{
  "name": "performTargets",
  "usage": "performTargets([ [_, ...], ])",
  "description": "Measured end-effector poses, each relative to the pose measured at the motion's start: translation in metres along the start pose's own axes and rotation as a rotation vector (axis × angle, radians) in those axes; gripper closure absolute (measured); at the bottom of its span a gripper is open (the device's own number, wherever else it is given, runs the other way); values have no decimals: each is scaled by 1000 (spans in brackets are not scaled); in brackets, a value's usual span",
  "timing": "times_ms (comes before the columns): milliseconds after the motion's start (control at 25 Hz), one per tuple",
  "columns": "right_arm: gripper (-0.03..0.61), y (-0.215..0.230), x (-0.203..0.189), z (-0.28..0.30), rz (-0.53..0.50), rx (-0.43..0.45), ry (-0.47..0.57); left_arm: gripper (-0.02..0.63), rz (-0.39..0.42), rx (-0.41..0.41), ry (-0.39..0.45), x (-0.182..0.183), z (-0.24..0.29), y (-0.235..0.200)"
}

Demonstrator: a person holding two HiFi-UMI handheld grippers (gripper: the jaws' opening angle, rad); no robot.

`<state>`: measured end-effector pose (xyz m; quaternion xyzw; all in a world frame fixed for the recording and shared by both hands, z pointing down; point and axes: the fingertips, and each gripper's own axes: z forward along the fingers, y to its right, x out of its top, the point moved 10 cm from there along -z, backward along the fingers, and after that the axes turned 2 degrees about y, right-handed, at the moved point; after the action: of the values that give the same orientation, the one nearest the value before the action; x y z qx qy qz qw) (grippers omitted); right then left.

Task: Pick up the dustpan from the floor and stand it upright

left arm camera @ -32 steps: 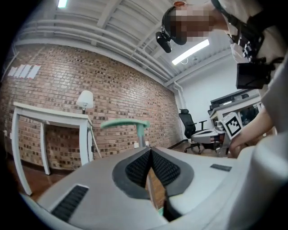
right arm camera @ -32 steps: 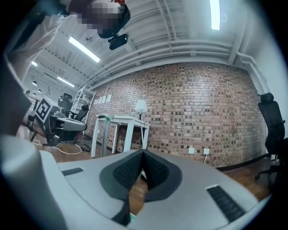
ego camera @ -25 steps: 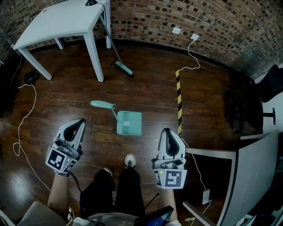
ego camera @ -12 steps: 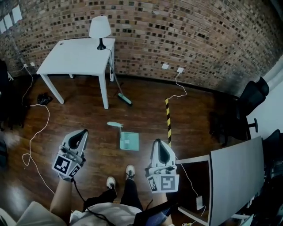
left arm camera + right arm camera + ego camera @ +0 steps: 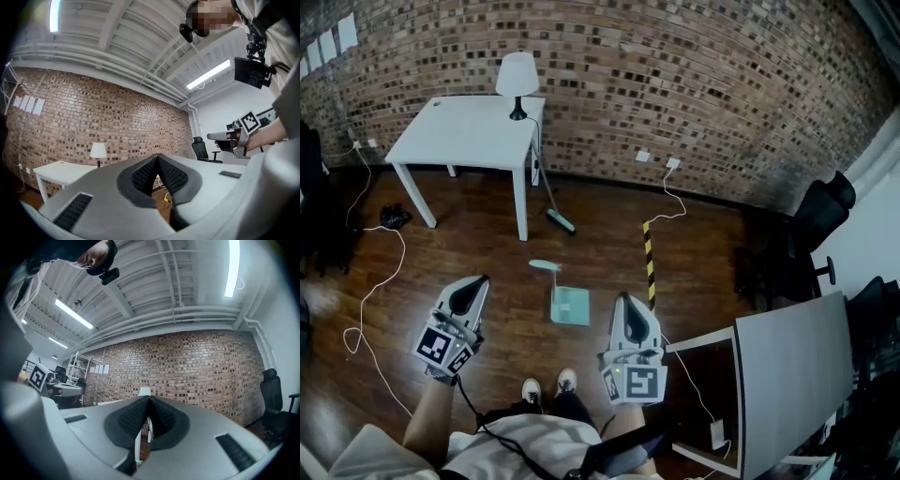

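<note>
Head view: the mint-green plastic dustpan (image 5: 570, 305) lies flat on the dark wooden floor (image 5: 487, 253), well off its wall edge, not yet lifted. Left gripper view: the left gripper (image 5: 157, 161) has its jaws together on nothing (idly carried, likely). Right gripper view: the right gripper (image 5: 149, 401) is closed too and empty.

One dustpan (image 5: 570, 305); one broom (image 5: 554, 208); one lamp (image 5: 517, 77); one white table (image 5: 469, 136); one grey desk (image 5: 787, 356); one striped tape strip (image 5: 649, 267). In pairs: left gripper (image 5: 474, 283) and right gripper (image 5: 624, 300); two shoes (image 5: 531, 388); two wall sockets (image 5: 643, 156).
</note>
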<state>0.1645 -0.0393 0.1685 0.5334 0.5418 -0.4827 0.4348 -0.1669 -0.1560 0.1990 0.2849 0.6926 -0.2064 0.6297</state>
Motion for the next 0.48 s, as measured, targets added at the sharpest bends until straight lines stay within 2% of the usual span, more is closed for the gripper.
performTargets([
  [360, 588, -1, 3, 0, 2, 100, -2, 618, 28, 3, 27, 17, 10, 16],
  [480, 589, 2, 1, -8, 15, 96, 0, 618, 16, 2, 25, 17, 13, 23],
])
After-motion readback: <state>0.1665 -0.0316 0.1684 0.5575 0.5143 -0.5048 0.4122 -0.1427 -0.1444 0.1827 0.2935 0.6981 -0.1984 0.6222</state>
